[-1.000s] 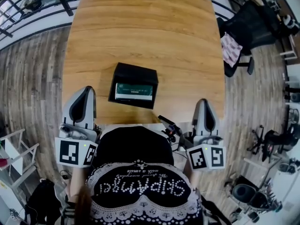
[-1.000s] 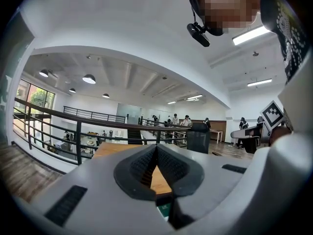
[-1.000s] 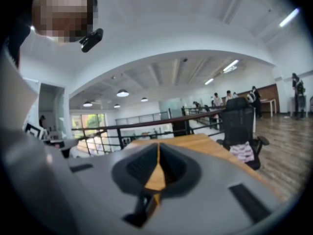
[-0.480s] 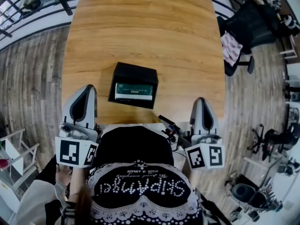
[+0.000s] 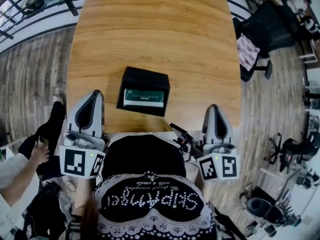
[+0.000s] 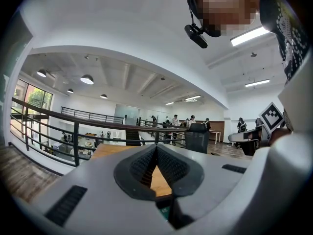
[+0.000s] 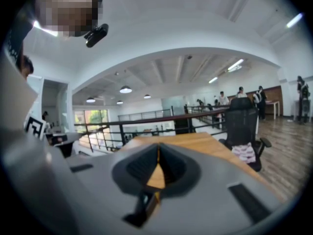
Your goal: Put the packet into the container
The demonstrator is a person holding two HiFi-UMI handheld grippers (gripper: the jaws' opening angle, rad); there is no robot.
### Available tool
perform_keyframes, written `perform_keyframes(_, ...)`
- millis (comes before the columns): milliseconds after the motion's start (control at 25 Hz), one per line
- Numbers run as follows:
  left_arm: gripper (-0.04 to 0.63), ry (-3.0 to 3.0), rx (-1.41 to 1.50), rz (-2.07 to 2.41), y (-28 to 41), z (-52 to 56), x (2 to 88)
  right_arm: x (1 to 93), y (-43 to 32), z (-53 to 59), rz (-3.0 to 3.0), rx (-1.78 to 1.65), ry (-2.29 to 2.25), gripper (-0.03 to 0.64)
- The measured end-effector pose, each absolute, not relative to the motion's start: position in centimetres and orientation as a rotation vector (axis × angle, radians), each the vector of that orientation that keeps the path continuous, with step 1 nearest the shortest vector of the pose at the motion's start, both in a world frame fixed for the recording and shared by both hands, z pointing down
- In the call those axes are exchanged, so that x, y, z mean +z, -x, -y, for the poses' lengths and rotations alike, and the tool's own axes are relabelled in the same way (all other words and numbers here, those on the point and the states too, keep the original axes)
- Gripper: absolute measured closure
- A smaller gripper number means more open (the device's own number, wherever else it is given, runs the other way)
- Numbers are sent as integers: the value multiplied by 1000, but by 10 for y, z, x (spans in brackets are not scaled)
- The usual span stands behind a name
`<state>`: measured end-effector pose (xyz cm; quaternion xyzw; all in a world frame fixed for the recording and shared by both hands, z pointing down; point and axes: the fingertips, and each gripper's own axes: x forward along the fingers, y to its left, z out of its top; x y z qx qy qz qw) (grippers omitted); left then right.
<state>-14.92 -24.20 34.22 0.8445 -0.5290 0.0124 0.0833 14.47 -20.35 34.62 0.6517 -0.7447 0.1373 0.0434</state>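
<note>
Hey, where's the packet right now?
In the head view, the packet lies inside the black container near the table's front edge, between the left gripper and right gripper, closer to the left.

Green-white packet (image 5: 144, 98) flat inside open black container (image 5: 131, 78), near table edge.

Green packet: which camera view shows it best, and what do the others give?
Head view: the packet is seen whole from above, lying inside the black container. The left gripper view shows only a green sliver low down, probably the packet; the right gripper view shows none of it.
</note>
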Motion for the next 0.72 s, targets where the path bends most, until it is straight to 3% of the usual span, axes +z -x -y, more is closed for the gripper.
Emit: perform_keyframes(720, 563, -2519, 44, 1575, 148, 240, 346, 349, -148, 200, 2265, 423, -1991, 583)
